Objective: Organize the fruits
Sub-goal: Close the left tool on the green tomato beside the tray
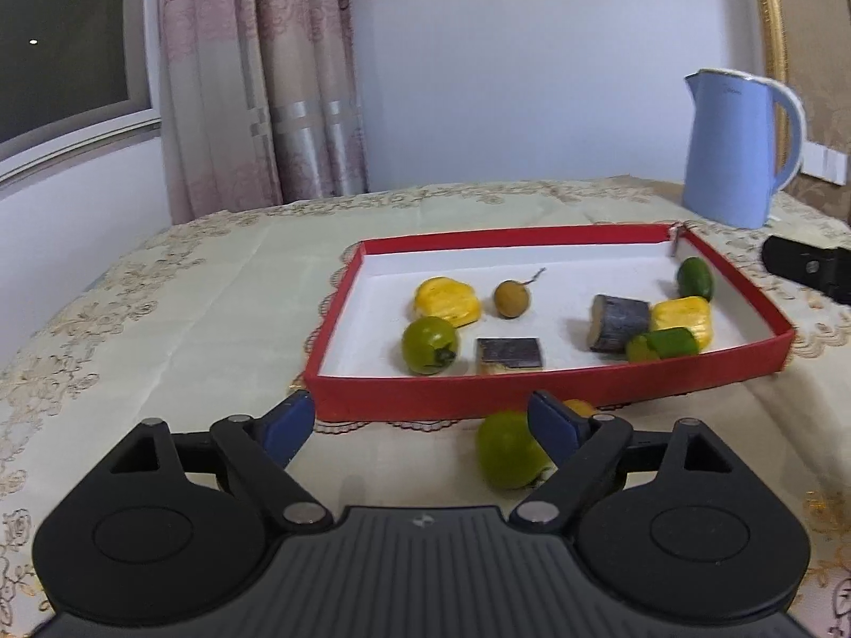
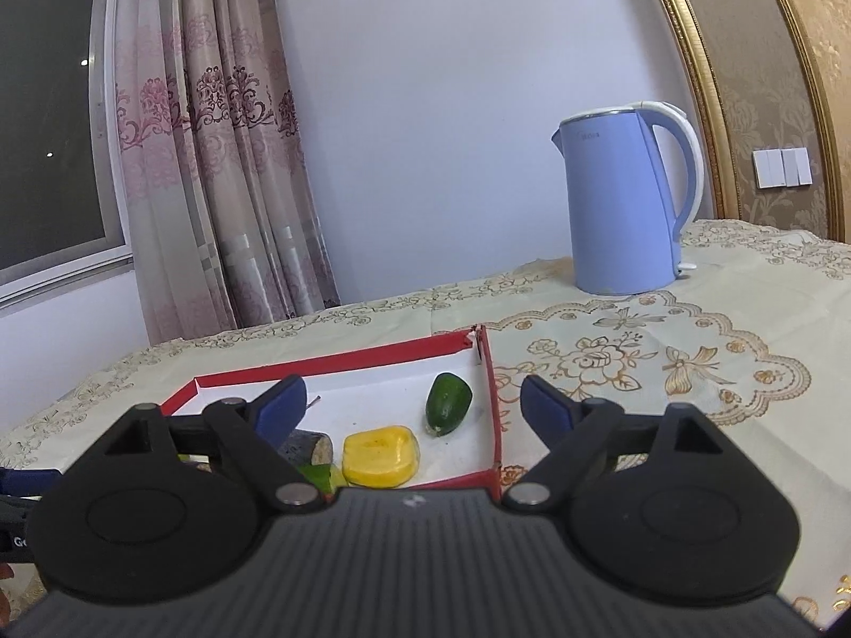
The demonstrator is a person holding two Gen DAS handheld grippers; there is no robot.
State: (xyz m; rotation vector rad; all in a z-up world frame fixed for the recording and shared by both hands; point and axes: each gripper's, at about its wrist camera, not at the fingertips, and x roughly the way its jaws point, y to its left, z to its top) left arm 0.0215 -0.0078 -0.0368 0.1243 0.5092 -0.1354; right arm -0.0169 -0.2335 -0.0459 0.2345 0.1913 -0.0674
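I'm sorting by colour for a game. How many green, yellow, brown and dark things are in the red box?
In the red box:
Green: 3
Yellow: 2
Brown round fruit: 1
Dark cut pieces: 2
Total: 8

Two gripper-mounted fisheye views face a red tray (image 1: 558,393) across a clothed table.
The left wrist camera looks from the tray's near side, slightly downward; the right wrist camera sits low at its right end. Both share the tray and blue kettle (image 2: 622,202).
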